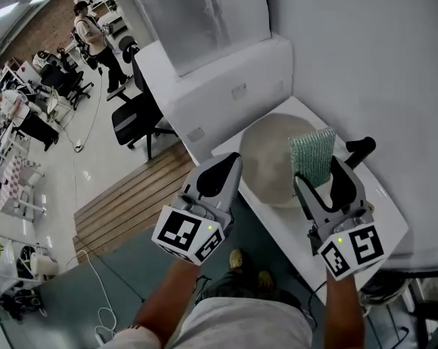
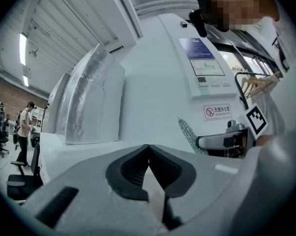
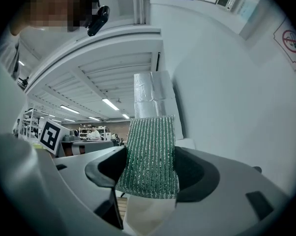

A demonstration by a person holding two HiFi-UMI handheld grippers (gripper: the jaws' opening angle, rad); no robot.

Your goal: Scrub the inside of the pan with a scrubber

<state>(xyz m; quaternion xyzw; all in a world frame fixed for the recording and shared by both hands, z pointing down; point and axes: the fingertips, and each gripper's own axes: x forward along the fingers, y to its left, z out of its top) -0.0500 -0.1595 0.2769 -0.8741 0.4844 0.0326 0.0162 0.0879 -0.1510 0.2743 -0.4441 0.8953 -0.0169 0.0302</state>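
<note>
Both clenched — left gripper [image 1: 230, 162] empty, right gripper [image 1: 318, 174] gripping the scrubber [image 1: 311, 151] near the pan [image 1: 266, 166].

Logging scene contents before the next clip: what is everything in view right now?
pan: one, pale grey-beige with black handle, on the table.
scrubber: one, green, upright between the right gripper's jaws.
table: one, white, against the wall.
office chairs: at least two, black, on the floor, upper left.
wooden platform: one, brown slats, left of the table.
bystander: one standing, far upper left; others seated nearby.
left gripper: one, grey, jaws together, nothing between them.
right gripper: one, grey, closed on the scrubber.
</note>
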